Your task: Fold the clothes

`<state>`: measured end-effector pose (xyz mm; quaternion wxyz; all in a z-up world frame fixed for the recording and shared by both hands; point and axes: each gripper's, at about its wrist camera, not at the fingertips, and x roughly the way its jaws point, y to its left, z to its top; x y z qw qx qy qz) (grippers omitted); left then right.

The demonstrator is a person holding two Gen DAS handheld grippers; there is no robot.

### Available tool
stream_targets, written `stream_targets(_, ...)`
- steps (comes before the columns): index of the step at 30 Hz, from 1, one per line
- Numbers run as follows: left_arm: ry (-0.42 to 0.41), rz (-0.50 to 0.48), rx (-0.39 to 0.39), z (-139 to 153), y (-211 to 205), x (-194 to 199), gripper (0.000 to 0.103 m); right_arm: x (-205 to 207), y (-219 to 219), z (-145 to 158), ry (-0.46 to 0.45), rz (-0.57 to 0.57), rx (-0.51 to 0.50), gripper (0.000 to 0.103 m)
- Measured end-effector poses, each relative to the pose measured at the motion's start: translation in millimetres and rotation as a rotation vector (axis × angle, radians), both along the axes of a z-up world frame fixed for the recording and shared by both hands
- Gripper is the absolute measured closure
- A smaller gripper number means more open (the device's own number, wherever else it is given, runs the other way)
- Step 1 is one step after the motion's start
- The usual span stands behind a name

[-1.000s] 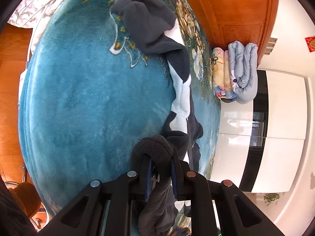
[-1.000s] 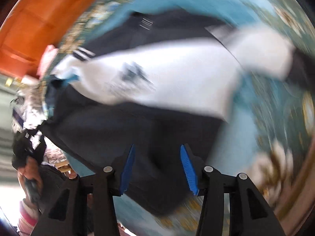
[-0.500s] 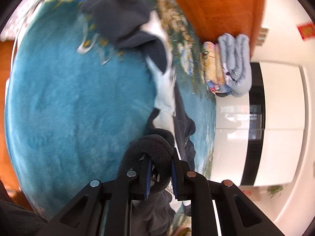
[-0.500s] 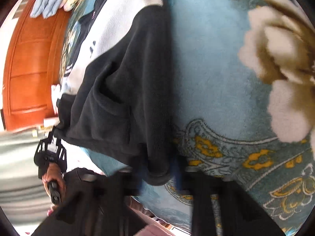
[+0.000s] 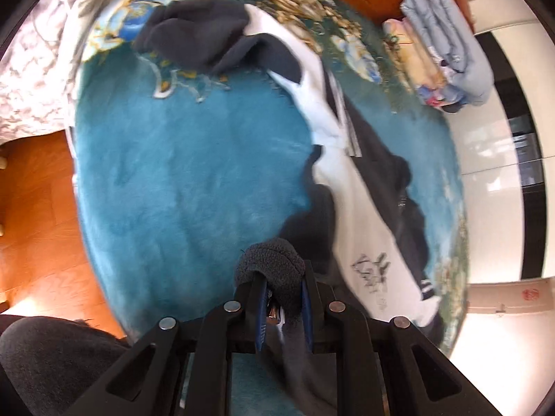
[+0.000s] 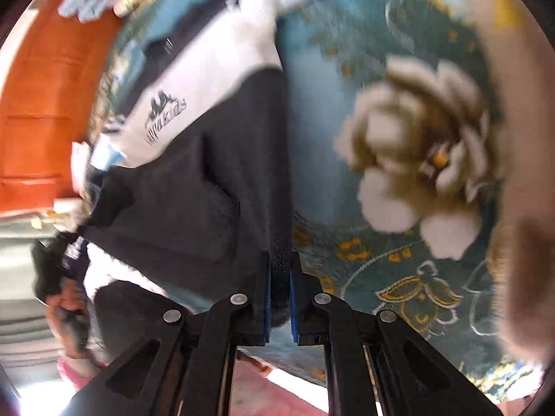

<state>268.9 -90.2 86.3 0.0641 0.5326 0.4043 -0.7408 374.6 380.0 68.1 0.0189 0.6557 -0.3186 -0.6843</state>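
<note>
A dark grey and white fleece jacket (image 5: pixel 350 194) lies stretched across a teal floral blanket (image 5: pixel 180 187). My left gripper (image 5: pixel 282 287) is shut on a bunched dark fleece edge of the jacket, near its white chest panel with a printed logo (image 5: pixel 371 270). In the right wrist view the jacket (image 6: pixel 194 180) hangs to the left, logo (image 6: pixel 163 111) visible. My right gripper (image 6: pixel 279 270) is shut on the jacket's dark hem edge.
Folded blue and yellow bedding (image 5: pixel 447 45) is stacked at the blanket's far right by an orange wooden door (image 6: pixel 45 104). Wooden floor (image 5: pixel 38 215) lies left of the blanket. A person's hand holding the other gripper (image 6: pixel 66 298) shows at lower left.
My right gripper has closed on the jacket's dark hem. My left gripper keeps its hold and has swung, so the jacket's white panel now shows spread out at right.
</note>
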Motion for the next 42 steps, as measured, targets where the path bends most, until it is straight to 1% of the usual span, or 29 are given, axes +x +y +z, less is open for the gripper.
stream_targets(1,-0.014,0.009,-0.010,-1,-2,2,0.085,1,-3,-14,-0.036,0.007,0.012,0.095)
stream_targets(2,-0.033,0.025,0.010,-2,-6,3,0.085,1,-3,-17,-0.043,0.008,0.015,0.095)
stream_targets(5,-0.083,0.044,0.061,-4,-13,7,0.084,-3,-4,-16,-0.042,0.022,0.016,0.095)
stream_targets(6,-0.088,0.029,0.069,-2,-13,8,0.082,-4,-6,-15,-0.042,0.032,0.020,0.095)
stream_targets(8,-0.095,0.000,0.087,3,-11,9,0.082,-5,-8,-16,-0.042,0.045,0.026,0.095)
stream_targets(11,-0.084,-0.037,0.128,24,-9,5,0.079,-4,-6,-20,-0.042,0.050,0.021,0.095)
stream_targets(14,-0.065,-0.109,0.096,47,-5,1,0.075,-3,-5,-24,-0.042,0.054,0.016,0.095)
stream_targets(16,-0.040,-0.138,0.043,63,-6,2,0.070,-4,-5,-26,-0.042,0.059,0.013,0.095)
stream_targets(19,-0.009,-0.159,0.003,73,-9,-1,0.066,-9,-10,-27,-0.040,0.079,0.016,0.095)
stream_targets(20,0.004,-0.173,-0.009,73,-9,-4,0.061,-11,-11,-27,-0.040,0.084,0.017,0.095)
stream_targets(21,0.008,-0.197,-0.013,67,-7,-10,0.054,-13,-12,-29,-0.042,0.087,0.017,0.095)
stream_targets(23,0.011,-0.245,-0.025,54,-2,-21,0.049,-9,-6,-28,-0.046,0.093,0.016,0.095)
stream_targets(24,-0.013,-0.263,-0.049,41,2,-27,0.049,-9,-5,-27,-0.046,0.096,0.015,0.095)
stream_targets(26,-0.087,-0.300,-0.112,15,10,-37,0.049,-9,-3,-27,-0.044,0.094,0.010,0.095)
stream_targets(29,-0.143,-0.376,-0.192,-16,23,-46,0.049,-9,-1,-26,-0.037,0.087,-0.005,0.095)
stream_targets(30,-0.156,-0.393,-0.200,-19,26,-47,0.049,-8,0,-25,-0.034,0.084,-0.008,0.095)
stream_targets(32,-0.180,-0.425,-0.218,-26,32,-50,0.051,-9,0,-25,-0.032,0.084,-0.013,0.095)
stream_targets(33,-0.191,-0.441,-0.245,-26,36,-52,0.053,-10,-1,-24,-0.032,0.086,-0.013,0.095)
stream_targets(34,-0.203,-0.458,-0.271,-27,39,-53,0.060,-10,-1,-24,-0.032,0.088,-0.011,0.095)
stream_targets(35,-0.214,-0.471,-0.295,-27,42,-55,0.078,-11,-2,-24,-0.033,0.091,-0.012,0.095)
stream_targets(36,-0.229,-0.469,-0.301,-30,41,-54,0.090,-12,-2,-24,-0.034,0.095,-0.011,0.095)
stream_targets(38,-0.266,-0.433,-0.297,-37,35,-53,0.091,-12,-2,-24,-0.039,0.097,-0.007,0.095)
stream_targets(41,-0.276,-0.387,-0.269,-37,26,-52,0.091,-10,-3,-26,-0.045,0.091,-0.002,0.094)
stream_targets(42,-0.264,-0.389,-0.253,-34,26,-52,0.091,-10,-3,-25,-0.043,0.091,0.000,0.094)
